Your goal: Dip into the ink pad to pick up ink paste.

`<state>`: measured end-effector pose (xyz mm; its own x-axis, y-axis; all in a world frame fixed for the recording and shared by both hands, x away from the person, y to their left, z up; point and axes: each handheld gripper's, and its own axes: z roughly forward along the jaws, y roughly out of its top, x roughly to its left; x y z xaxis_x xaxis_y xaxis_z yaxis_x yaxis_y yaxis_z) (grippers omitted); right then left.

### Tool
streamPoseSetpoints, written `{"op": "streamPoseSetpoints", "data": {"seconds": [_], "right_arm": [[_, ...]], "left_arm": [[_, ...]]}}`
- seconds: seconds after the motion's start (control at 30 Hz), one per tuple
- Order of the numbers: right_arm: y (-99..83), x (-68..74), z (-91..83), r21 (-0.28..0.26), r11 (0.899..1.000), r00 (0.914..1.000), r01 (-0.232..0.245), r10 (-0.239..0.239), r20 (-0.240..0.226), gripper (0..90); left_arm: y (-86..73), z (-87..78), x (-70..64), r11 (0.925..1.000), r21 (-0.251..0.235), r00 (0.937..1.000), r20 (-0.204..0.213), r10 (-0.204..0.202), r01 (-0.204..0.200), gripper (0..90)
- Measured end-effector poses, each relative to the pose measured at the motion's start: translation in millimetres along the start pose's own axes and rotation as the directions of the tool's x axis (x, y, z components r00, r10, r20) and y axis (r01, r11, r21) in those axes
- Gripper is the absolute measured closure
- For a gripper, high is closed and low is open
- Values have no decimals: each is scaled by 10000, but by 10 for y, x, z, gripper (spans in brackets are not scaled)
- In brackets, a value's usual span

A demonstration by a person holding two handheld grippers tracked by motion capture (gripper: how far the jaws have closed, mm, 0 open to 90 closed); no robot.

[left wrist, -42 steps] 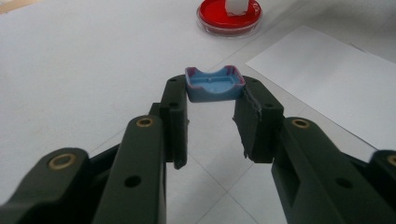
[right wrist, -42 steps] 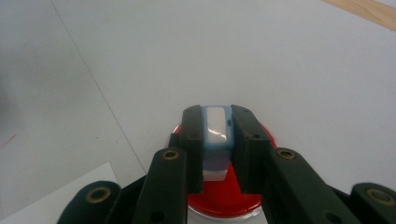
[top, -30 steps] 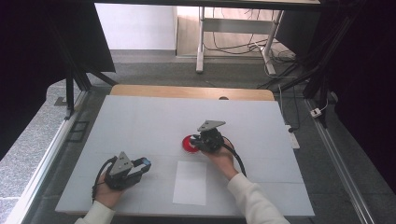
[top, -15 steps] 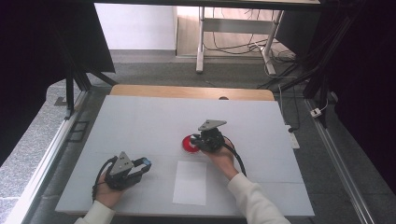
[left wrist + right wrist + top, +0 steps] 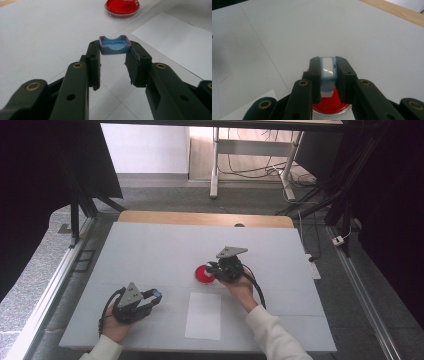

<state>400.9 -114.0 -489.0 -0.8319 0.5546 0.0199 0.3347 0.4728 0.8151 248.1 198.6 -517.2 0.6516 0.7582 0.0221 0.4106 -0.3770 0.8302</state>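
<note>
I hold my left gripper (image 5: 150,298) low over the near left part of the white table (image 5: 150,250), pointing to the right. Its jaws are partly closed on a small blue cap (image 5: 114,45), pinched by its two sides right at the tips; the cap's hollow side faces up and its rim looks tinged with purple. Past the cap, in the left gripper view, I see the red dish (image 5: 122,8) farther off on the table, and a white sheet of paper (image 5: 180,42) lying flat to the right of my jaws.

My right gripper (image 5: 214,269) sits near the middle of the table, pointing left, right over the near edge of the red dish (image 5: 204,274). Its jaws are closed snugly on a small blue and white piece (image 5: 327,71), gripped on both flanks, standing on end between the pads. In the right gripper view the red dish (image 5: 332,106) lies directly under that piece; I cannot tell whether the piece touches it.

From above, the sheet of paper (image 5: 204,316) lies between my two hands, nearer to me than the dish.
</note>
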Motion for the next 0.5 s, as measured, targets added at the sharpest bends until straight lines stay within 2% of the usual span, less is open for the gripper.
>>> {"op": "streamPoseSetpoints", "data": {"seconds": [0.5], "right_arm": [[29, 43, -105, -293, 9996, 9999, 40, -44, -121, 753]], "left_arm": [[-8, -6, 14, 10000, -20, 10000, -45, -53, 53, 651]]}}
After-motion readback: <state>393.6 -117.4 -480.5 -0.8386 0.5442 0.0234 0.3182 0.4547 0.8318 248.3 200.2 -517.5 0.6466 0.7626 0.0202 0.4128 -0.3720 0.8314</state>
